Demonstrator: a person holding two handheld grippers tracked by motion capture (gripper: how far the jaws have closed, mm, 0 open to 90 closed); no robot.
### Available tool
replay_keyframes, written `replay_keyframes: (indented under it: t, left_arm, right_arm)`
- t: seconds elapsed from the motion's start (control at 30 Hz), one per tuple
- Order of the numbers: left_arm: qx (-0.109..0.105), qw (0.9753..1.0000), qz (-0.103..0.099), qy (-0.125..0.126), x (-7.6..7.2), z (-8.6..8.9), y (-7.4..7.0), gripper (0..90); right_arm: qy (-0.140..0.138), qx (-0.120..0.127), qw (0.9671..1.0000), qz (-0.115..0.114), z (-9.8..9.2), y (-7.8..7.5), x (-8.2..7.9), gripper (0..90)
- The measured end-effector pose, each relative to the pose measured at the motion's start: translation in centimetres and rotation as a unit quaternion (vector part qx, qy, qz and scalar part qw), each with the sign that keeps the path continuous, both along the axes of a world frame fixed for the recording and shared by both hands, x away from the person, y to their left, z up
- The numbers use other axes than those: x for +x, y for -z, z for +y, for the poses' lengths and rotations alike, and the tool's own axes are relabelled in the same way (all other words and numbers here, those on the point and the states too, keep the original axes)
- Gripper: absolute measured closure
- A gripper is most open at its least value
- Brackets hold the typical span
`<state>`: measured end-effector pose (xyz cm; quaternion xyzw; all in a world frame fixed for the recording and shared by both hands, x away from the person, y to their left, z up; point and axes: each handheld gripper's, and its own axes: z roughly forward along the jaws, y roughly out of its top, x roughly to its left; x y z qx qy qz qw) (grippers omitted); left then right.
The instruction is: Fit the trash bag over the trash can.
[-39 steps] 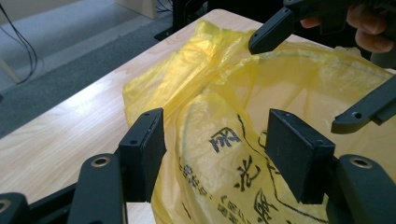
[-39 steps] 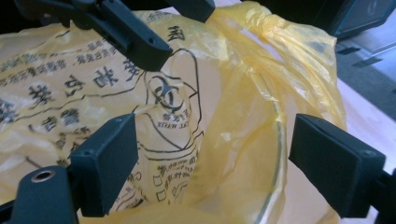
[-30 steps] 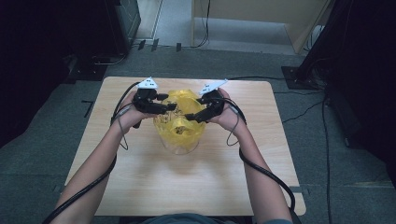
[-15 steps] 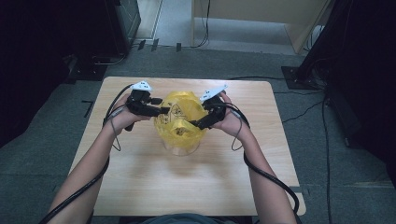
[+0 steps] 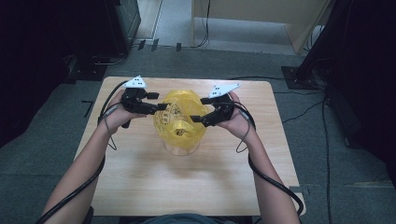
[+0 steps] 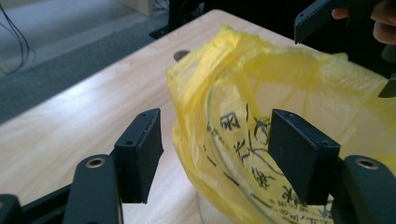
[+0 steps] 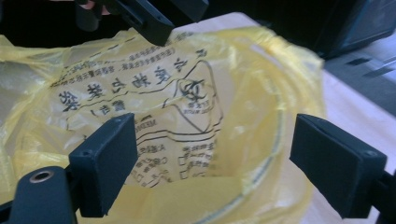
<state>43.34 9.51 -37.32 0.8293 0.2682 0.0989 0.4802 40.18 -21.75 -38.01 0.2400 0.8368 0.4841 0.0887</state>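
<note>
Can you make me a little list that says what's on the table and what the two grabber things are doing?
table: light wooden table
main thing: yellow plastic bag with black printing, lining a clear round container
bag state: open at the top, crumpled
left gripper: open, at the bag's left edge, one jaw on each side of the plastic
right gripper: open, at the bag's right edge
cables: a black cable trails from each gripper
who: a person's two hands hold the grippers

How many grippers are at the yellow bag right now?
2. The left gripper sits open at the yellow bag's left edge, jaws astride its rim. The right gripper sits open at its right edge. Nothing suggests a hidden third.
</note>
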Motion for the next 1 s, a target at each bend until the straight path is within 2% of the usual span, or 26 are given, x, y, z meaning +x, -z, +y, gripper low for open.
replay_keyframes:
  t: [0.1, 0.17, 0.2, 0.27, 0.33, 0.43, 0.47, 0.53, 0.63, 0.7, 0.77, 0.83, 0.9, 0.97, 1.0]
  left_arm:
    - [-0.006, 0.9997, -0.024, 0.007, -0.4, -0.4, -0.8, 39.1]
    - [-0.014, 0.9996, -0.021, 0.016, -0.6, -1.2, -1.4, 42.2]
    - [-0.016, 0.9993, -0.025, 0.022, -0.8, -1.6, -1.6, 43.0]
    - [-0.014, 0.9978, -0.039, 0.051, -1.0, -2.6, -1.8, 47.8]
    - [-0.008, 0.9973, -0.031, 0.066, -1.3, -3.7, -1.7, 49.3]
    - [0.018, 0.9955, -0.026, 0.089, -1.8, -5.0, -1.2, 54.1]
    - [0.028, 0.995, -0.021, 0.094, -1.9, -5.4, -1.0, 55.0]
    - [0.045, 0.9936, -0.009, 0.103, -2.1, -6.0, -0.4, 59.6]
    - [0.064, 0.9909, 0.004, 0.118, -2.1, -6.6, 0.5, 61.5]
    - [0.072, 0.9892, 0.01, 0.128, -2.1, -6.8, 1.0, 58.9]
    - [0.085, 0.9874, 0.01, 0.133, -2.0, -7.0, 1.4, 52.3]
    - [0.098, 0.9857, 0.0, 0.137, -2.1, -7.1, 1.7, 43.4]
    - [0.097, 0.985, 0.004, 0.143, -2.1, -7.3, 2.0, 36.9]
    - [0.098, 0.9828, 0.012, 0.156, -2.1, -7.4, 2.5, 29.7]
    - [0.1, 0.9812, 0.009, 0.165, -2.0, -7.5, 2.7, 27.1]
  right_arm:
    - [0.011, 0.009, 0.9998, -0.015, -0.4, -0.5, -0.3, 20.1]
    - [0.005, 0.025, 0.9995, -0.02, -0.5, -0.8, -0.6, 33.3]
    - [0.002, 0.036, 0.9992, -0.019, -0.5, -1.0, -0.8, 36.4]
    - [-0.001, 0.046, 0.9987, -0.021, -0.2, -1.2, -1.1, 45.7]
    - [0.0, 0.047, 0.9987, -0.022, 0.3, -1.1, -1.3, 47.8]
    - [0.008, 0.039, 0.999, -0.02, 1.0, -0.7, -1.6, 53.0]
    - [0.008, 0.038, 0.9992, -0.011, 1.2, -0.6, -1.8, 54.5]
    - [0.003, 0.032, 0.9995, -0.005, 1.5, -0.5, -2.3, 55.3]
    - [-0.005, 0.023, 0.9997, -0.008, 1.8, -0.3, -3.0, 55.1]
    - [-0.008, 0.015, 0.9998, -0.011, 2.0, -0.1, -3.4, 53.7]
    - [-0.01, 0.004, 0.9998, -0.014, 2.1, 0.2, -3.5, 50.9]
    - [-0.011, -0.005, 0.9999, -0.012, 2.1, 0.5, -3.4, 49.8]
    - [-0.011, -0.009, 0.9998, -0.011, 2.0, 0.7, -3.4, 48.0]
    - [-0.01, -0.012, 0.9998, -0.011, 2.0, 0.8, -3.4, 44.8]
    - [-0.009, -0.014, 0.9998, -0.01, 2.0, 0.8, -3.3, 43.2]
